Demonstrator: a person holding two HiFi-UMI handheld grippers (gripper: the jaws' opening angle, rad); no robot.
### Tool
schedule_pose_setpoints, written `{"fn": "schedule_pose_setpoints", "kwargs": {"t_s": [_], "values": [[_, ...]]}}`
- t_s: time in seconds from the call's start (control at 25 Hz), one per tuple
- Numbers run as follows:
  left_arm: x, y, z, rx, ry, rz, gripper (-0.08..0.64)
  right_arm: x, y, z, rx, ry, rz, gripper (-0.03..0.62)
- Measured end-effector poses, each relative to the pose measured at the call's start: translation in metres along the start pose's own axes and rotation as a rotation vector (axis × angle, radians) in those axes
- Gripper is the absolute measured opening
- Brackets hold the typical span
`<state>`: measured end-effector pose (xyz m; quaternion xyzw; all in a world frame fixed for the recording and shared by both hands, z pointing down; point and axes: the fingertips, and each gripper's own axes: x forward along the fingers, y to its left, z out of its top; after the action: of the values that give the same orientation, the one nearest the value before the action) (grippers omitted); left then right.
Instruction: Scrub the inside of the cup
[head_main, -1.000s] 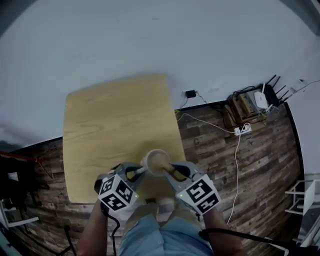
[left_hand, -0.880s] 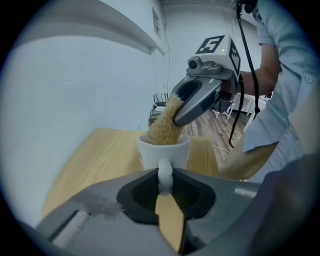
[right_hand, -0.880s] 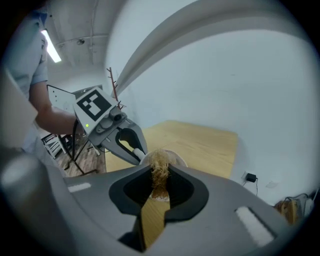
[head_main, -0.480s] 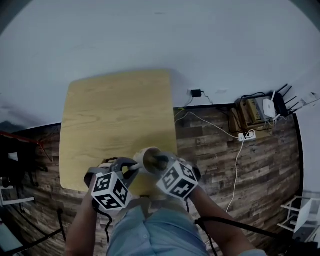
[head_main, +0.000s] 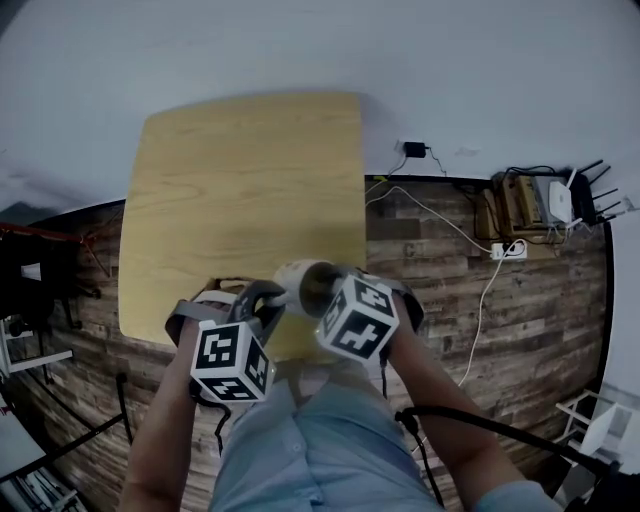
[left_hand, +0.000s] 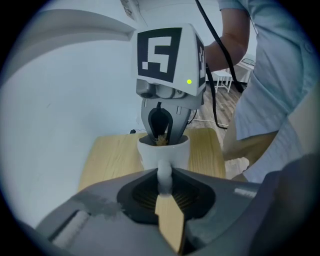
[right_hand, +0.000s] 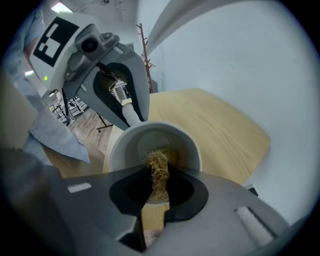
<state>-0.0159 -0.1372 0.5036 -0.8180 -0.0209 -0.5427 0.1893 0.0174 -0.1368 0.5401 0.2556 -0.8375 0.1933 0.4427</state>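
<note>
While left gripper (left_hand: 164, 186) jaws pinch handle (left_hand: 164, 171) of white cup (left_hand: 150, 154), cup hangs over table (head_main: 240, 190) near-right corner. Right gripper (right_hand: 159, 192) jaws clamp straw-coloured scrubber (right_hand: 159, 167), its tip inside cup.

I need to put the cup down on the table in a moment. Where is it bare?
The table top is bare all the way from its edge by the wall to its near edge. It is crowded only over the near right corner, where the left gripper holds the cup by its handle and the right gripper pokes the scrubber into it.
</note>
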Motion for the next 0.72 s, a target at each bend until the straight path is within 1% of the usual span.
{"fn": "schedule_pose_setpoints", "kwargs": {"t_s": [0.08, 0.36, 0.44, 0.52, 0.6, 0.72], "values": [[0.000, 0.000, 0.001, 0.002, 0.006, 0.001, 0.071, 0.001, 0.004, -0.001, 0.017, 0.005, 0.053, 0.055], [0.001, -0.001, 0.002, 0.018, 0.016, 0.013, 0.071, 0.000, 0.022, 0.000, 0.099, -0.051, 0.258, 0.055], [0.002, -0.001, 0.001, 0.010, 0.020, 0.009, 0.071, -0.002, 0.024, 0.007, 0.151, -0.119, 0.323, 0.055], [0.002, -0.002, -0.001, 0.008, 0.024, 0.007, 0.071, -0.007, 0.025, 0.017, 0.231, -0.217, 0.380, 0.055], [0.003, -0.004, -0.001, 0.015, 0.027, 0.008, 0.069, -0.013, 0.023, 0.024, 0.293, -0.296, 0.389, 0.054], [0.004, -0.006, 0.001, 0.025, 0.032, 0.010, 0.069, -0.021, 0.015, 0.029, 0.331, -0.361, 0.340, 0.054]]}}
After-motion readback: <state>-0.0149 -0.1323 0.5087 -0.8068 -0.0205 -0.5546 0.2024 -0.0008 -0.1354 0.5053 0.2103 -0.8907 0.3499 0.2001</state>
